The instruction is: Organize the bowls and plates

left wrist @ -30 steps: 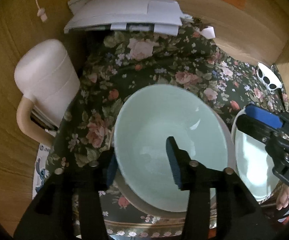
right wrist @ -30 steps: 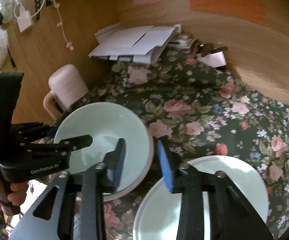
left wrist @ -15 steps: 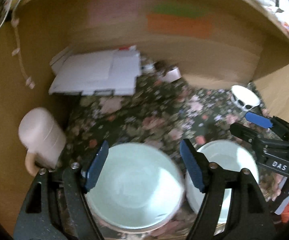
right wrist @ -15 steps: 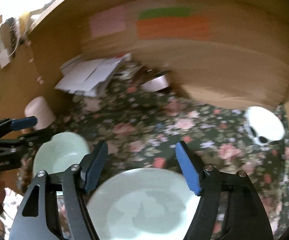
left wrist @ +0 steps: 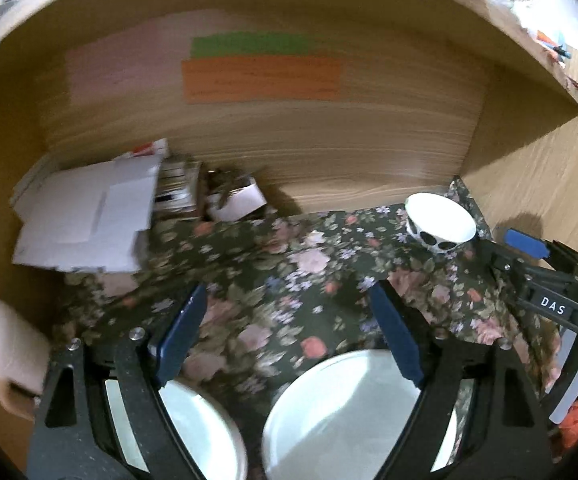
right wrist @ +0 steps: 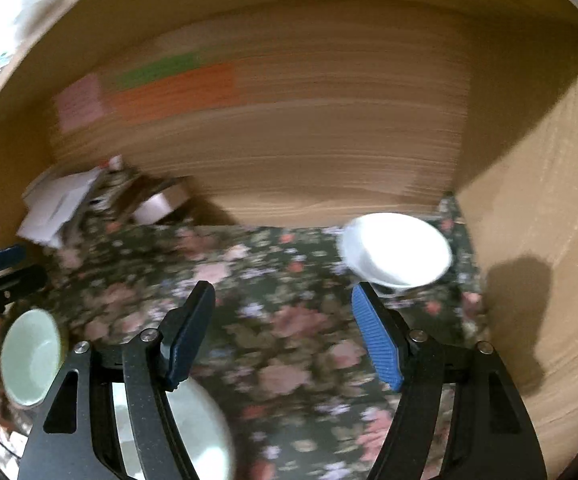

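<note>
**A:** Left wrist view?

**B:** My left gripper (left wrist: pixel 289 336) gapes, empty, above the pale bowl (left wrist: pixel 193 432) and plate (left wrist: pixel 349 412) at the floral cloth's (left wrist: pixel 289 264) near edge.

**A:** Right wrist view?

**B:** My right gripper (right wrist: pixel 283 336) is spread, empty, facing the spotted bowl (right wrist: pixel 397 250) in the far right corner, probably next.

My right wrist view is smeared by motion: the floral cloth (right wrist: pixel 289 344) and the white bowl (right wrist: pixel 396 250) have no sharp edges, and I can't make out the bowl's pattern. In my left wrist view the pale green bowl (left wrist: pixel 199 432) and the plate (left wrist: pixel 341 416) run off the bottom edge, partly behind my fingers (left wrist: pixel 181 332). The pink mug (left wrist: pixel 9 354) is blurred.
</note>
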Motion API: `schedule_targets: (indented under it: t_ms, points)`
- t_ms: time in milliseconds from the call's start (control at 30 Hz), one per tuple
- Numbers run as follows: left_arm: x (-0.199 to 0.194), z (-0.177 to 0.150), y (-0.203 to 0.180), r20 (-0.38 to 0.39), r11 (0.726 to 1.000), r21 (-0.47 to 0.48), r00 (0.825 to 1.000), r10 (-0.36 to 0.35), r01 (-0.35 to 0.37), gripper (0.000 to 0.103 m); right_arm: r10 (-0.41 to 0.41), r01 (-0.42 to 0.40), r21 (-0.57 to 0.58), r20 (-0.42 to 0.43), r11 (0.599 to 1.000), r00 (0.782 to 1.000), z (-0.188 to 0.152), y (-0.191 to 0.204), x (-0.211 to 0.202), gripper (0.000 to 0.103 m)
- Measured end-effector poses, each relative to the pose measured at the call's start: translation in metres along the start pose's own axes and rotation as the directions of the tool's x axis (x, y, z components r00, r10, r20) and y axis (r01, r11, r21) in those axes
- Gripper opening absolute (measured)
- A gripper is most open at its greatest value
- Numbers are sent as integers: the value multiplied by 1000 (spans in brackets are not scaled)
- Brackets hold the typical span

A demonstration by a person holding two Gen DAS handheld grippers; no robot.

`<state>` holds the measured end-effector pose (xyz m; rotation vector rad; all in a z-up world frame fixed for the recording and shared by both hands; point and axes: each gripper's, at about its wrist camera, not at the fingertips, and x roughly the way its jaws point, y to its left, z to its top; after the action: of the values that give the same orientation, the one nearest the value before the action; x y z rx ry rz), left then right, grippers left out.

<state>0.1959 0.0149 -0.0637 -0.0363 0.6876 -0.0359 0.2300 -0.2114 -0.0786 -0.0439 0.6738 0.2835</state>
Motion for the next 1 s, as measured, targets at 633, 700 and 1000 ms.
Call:
schedule_targets:
  t_ms: [633, 700, 1000]
  points:
    - [133, 38, -55, -136, 996, 90, 991, 0, 12, 84, -137, 168, 191, -167, 967, 976, 0, -106, 95, 68]
    - [140, 39, -60, -140, 994, 107, 990, -11, 26, 84, -140, 179, 213, -185, 961, 973, 0, -114, 106, 68]
    - [165, 41, -78, -149, 985, 162, 988, -32, 57, 84, -133, 194, 258, -235, 946, 963, -2, -132, 135, 66]
